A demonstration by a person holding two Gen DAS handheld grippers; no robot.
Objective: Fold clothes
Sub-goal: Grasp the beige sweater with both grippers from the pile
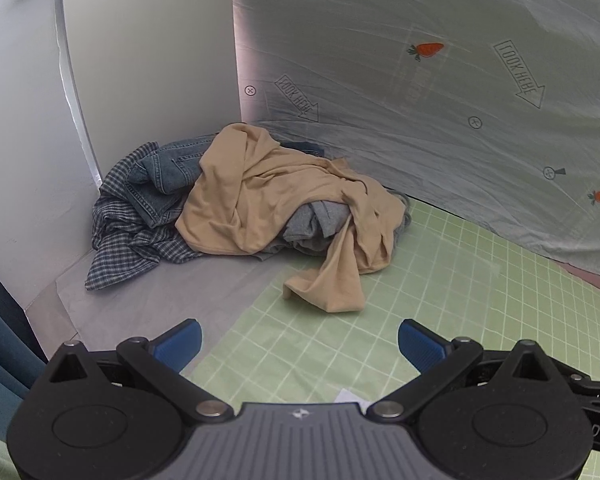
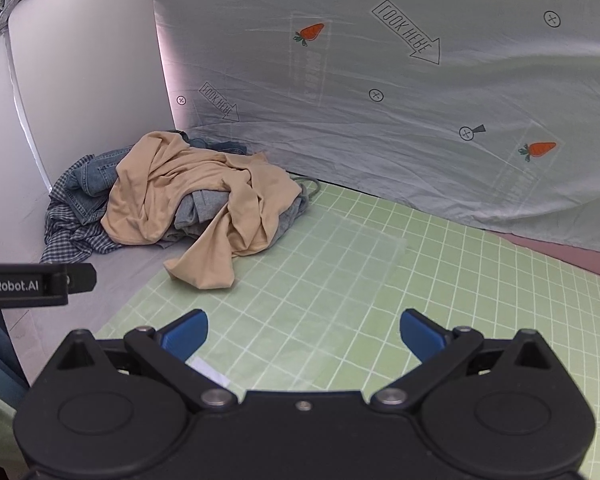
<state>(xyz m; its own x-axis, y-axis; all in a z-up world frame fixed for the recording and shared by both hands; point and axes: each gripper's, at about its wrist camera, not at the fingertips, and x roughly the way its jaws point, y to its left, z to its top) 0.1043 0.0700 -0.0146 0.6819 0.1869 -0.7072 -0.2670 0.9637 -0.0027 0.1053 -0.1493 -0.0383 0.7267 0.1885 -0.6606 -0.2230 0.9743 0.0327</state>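
- Left wrist view first: the left gripper has its blue fingers spread wide with nothing between them, hanging above the green grid mat, on the near side of the clothes pile and well apart from it.
- Right wrist view is pretty much the same deal: the right gripper is spread wide too, empty, over the same mat, with the pile ahead and off to its left. A thin clear sheet lies flat on the mat between this gripper and the pile.
- Closest bit of the pile is a sleeve of the tan shirt, flopped out onto the mat toward the grippers. Looks like the easy first grab to me.
- The tan shirt is draped over the top of the pile, with a grey garment tucked under it. Jeans and a checked shirt sit on the pile's left side, past the mat edge on the grey cover.
- Behind the pile is a white panel and a hanging printed sheet with carrots and arrows.
- What could go wrong, just my guess: yank that sleeve alone and the shirt drags the grey one along, since they're tangled together. A deep pinch could also catch two layers. And pulling clothes across the mat might scoot or crumple that clear sheet.
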